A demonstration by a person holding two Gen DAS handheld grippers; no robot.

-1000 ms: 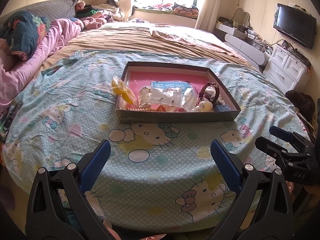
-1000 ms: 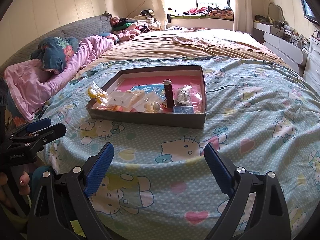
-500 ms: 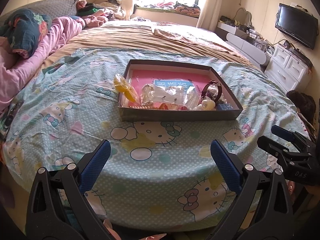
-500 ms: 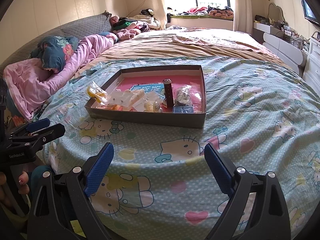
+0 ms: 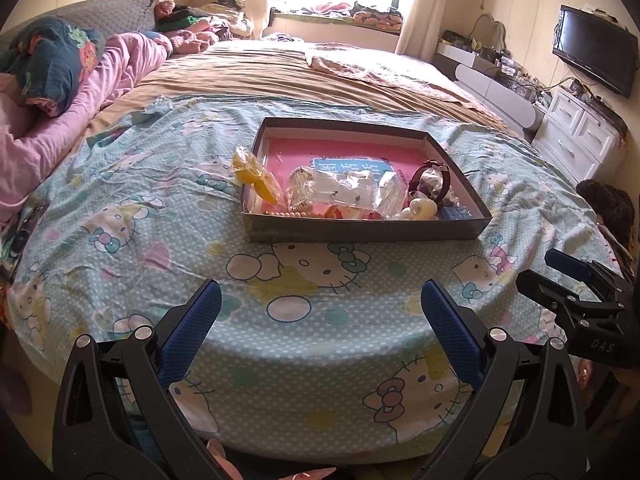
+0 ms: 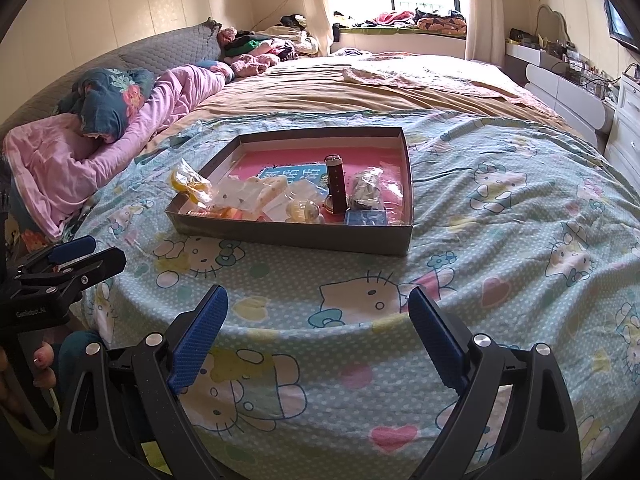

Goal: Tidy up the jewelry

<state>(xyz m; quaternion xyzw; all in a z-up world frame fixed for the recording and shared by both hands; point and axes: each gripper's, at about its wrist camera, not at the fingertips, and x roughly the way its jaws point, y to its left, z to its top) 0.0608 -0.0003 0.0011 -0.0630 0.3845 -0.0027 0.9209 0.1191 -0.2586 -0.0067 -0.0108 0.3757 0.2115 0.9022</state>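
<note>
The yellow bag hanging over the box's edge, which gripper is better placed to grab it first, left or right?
Probably the left. The yellow bag hangs over the box wall on the left gripper's side, roughly ahead of its open jaws. From the right gripper, also open, it lies off to the far side.

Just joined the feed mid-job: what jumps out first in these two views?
A shallow grey box with a pink floor sits mid-bed on the cartoon-cat sheet, crowded with small bagged trinkets; a yellow bag leans over its left wall and a dark watch stands near its right side. Both grippers, left and right, hang open short of the box.
</note>
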